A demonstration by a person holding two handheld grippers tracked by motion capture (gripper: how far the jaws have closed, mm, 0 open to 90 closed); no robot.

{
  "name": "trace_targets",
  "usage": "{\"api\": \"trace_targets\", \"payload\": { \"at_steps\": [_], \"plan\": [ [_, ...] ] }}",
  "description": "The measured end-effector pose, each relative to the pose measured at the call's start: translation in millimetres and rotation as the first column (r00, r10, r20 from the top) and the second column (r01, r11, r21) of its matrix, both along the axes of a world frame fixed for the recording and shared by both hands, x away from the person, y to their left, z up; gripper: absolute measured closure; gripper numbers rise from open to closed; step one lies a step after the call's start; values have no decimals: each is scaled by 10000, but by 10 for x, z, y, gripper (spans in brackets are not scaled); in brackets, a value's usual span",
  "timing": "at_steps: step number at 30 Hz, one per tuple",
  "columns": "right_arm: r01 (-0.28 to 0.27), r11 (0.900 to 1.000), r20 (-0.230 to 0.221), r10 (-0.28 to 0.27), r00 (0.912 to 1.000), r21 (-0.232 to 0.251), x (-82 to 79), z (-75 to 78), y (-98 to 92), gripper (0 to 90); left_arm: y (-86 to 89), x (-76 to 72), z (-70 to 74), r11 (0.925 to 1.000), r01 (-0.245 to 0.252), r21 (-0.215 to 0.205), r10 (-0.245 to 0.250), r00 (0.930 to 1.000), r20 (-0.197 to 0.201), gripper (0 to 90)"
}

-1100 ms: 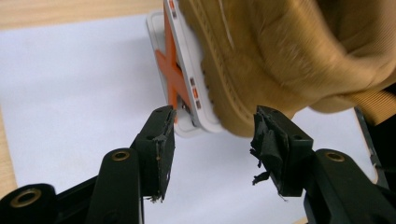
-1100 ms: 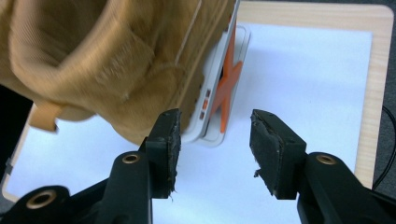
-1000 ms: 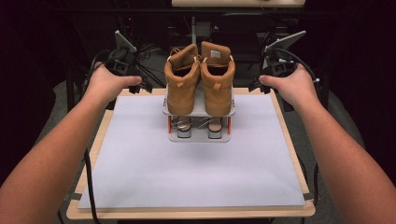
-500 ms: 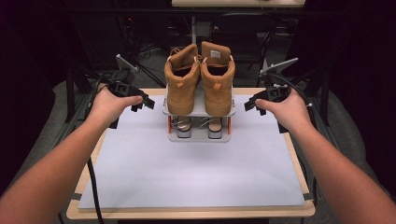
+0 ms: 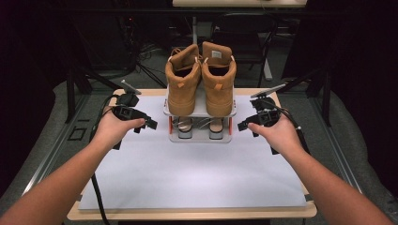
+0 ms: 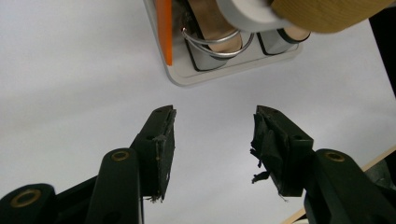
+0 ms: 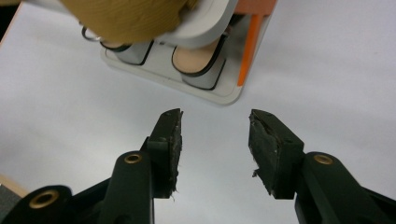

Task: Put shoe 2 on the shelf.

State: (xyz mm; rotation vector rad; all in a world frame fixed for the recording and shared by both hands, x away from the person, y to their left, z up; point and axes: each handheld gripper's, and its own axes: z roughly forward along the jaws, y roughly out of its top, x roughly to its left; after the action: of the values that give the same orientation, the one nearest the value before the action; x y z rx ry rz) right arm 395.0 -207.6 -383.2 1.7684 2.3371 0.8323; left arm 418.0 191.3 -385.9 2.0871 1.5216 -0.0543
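Two tan high-top boots stand heels toward me on the top shelf of a small white rack with orange posts. Its lower tier holds a pair of grey-edged shoes with beige insoles. My left gripper is low over the mat, left of the rack, pointing at it. Its jaws are open and empty in the left gripper view, short of the rack's corner. My right gripper mirrors it on the right. It is open and empty, its jaws having just closed slightly, with the rack base ahead.
A white mat covers the wooden table, with free room in front of the rack. Behind the table are a chair, dark stands and cables on the floor. Each gripper trails a cable.
Both hands have come down from beside the boots to near the mat, level with the rack's lower tier. The grippers now point inward at the rack's sides.
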Motion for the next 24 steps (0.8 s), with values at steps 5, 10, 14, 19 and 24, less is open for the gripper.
{"api": "trace_targets", "payload": {
  "at_steps": [5,10,14,19,24],
  "plan": [
    [-236,9978,46,239,9997,-613,-63,-112,65,547,-7,-49,-146,9999,99,-25,-99,10000,-1,482],
    [-456,9986,195,461,9987,-285,-141,-269,145,521,-37,-143,-293,9991,412,-93,-412,9991,14,472],
    [-741,9950,251,759,9968,-674,-203,-391,190,518,-43,-238,-393,9980,613,-131,-610,9978,257,469],
    [-1167,9859,688,1255,9897,-1195,-331,-487,277,517,-40,-346,-525,9968,767,-204,-752,9948,694,462],
    [-1728,9650,1351,2014,9701,-1972,-459,-586,399,523,-57,-459,-660,9931,1148,258,-1176,9781,1718,461]
  ]
}}
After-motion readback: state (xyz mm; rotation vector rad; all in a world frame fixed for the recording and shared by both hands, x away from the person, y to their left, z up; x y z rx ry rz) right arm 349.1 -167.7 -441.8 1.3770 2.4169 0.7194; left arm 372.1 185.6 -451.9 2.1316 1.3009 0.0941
